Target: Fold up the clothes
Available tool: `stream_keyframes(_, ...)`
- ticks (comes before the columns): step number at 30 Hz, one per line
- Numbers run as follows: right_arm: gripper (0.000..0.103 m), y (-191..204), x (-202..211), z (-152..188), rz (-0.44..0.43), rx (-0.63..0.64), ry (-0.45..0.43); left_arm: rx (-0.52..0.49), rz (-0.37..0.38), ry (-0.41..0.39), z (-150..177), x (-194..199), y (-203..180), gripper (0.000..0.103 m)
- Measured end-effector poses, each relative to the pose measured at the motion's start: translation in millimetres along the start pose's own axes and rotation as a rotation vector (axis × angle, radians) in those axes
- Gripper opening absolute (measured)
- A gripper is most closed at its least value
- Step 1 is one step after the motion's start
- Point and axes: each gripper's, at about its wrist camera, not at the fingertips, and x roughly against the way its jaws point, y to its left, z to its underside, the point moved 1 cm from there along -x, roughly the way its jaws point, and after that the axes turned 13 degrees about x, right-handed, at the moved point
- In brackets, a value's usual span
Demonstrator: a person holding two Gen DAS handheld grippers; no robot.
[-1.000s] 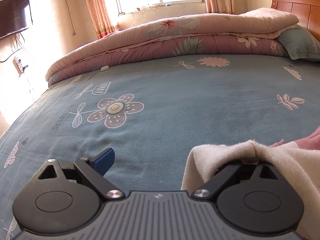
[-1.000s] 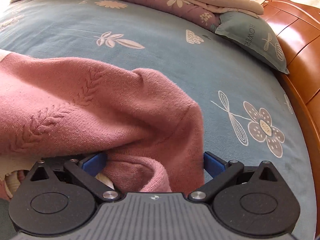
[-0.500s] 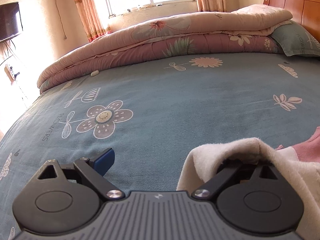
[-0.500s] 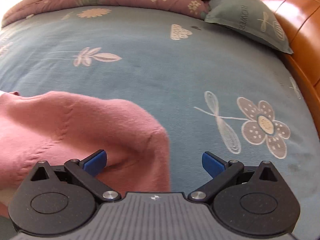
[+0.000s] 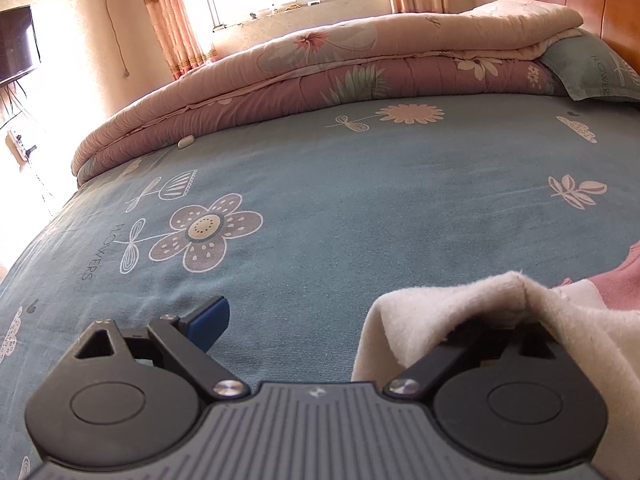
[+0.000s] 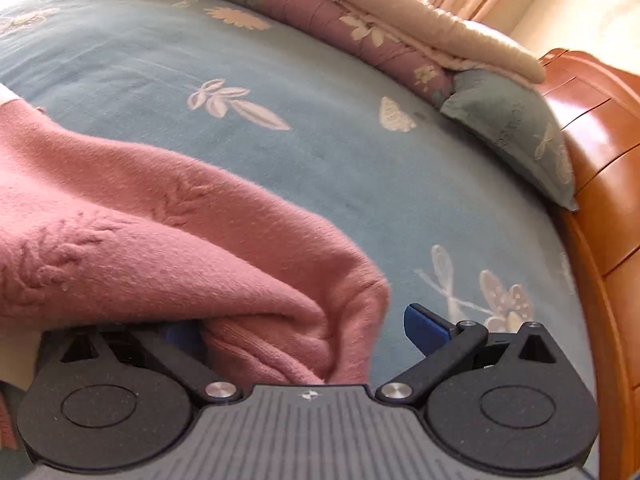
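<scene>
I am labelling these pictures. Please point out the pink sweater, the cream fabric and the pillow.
pink sweater (image 6: 168,248): right wrist view, on its knitted leaf pattern.
cream fabric (image 5: 452,300): left wrist view, on the raised fold.
pillow (image 6: 508,120): right wrist view, on its face.

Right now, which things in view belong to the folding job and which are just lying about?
In the job:
- pink sweater, bunched between the open right tongs
- cream fabric, draped over one side of the open left tongs

Lying about:
- bedsheet
- folded quilts
- pillow
- headboard
- TV
</scene>
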Motion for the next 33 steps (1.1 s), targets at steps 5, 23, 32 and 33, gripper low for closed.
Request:
stream_keyframes(5, 0.103, -47.1, 20.1, -12.3, 0.253, -0.051, -0.096, 0.053, -0.003, -0.075, -12.1, 2.6, -2.0, 0.094)
stream_keyframes(23, 0.103, -37.0, 6.0, 45.4, -0.081, -0.118, 0.160, -0.109, 0.091, 0.151, 35.1, 19.2, -22.9, 0.094)
stream_keyframes(32, 0.103, -66.1, 38.8, 120.5, 0.019, 0.001, 0.378, -0.189, 0.146, 0.189, 65.8, 70.5, -34.2, 0.094)
stream_keyframes(33, 0.103, -74.5, 44.3, 127.4, 0.080, 0.027, 0.392, -0.192, 0.151, 0.188, 67.7, 75.1, -36.2, 0.094)
